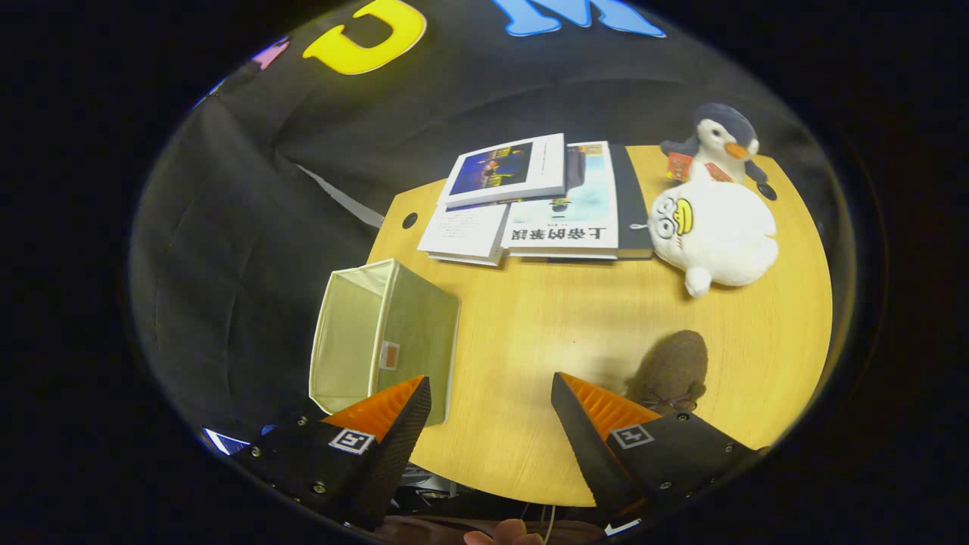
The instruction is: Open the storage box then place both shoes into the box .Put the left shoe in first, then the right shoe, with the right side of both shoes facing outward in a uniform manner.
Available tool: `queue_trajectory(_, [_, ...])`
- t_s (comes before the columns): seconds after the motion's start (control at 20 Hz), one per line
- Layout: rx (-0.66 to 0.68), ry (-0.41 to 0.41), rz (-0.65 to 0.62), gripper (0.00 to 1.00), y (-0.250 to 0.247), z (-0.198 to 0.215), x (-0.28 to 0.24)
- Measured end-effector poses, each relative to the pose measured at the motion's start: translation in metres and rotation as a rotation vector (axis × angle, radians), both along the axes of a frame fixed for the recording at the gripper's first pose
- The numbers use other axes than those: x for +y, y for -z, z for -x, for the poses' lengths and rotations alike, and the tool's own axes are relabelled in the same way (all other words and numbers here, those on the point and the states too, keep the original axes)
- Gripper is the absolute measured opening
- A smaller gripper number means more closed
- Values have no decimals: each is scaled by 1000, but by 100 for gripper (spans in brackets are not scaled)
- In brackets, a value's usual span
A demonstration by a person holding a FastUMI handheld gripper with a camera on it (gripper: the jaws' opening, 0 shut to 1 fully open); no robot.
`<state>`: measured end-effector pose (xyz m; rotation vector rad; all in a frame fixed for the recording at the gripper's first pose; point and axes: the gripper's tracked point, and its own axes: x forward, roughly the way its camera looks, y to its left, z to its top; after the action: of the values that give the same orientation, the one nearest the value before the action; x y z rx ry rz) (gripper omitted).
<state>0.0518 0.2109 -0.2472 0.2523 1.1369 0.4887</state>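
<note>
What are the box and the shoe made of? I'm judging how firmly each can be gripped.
Box: seemingly pale fabric over thin stiff panels, matte, with seamed edges and a sewn tag. Shoe: brown, fuzzy, matte, probably suede or felt, with a lace bow. The gripper is open above the table.

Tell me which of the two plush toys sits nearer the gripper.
The white round plush; the grey-capped penguin plush stands behind it, farther from the open gripper.
</note>
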Motion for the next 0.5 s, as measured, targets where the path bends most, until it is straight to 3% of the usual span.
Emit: queue_trajectory(0.5, [61, 120, 32, 98, 38, 12, -80])
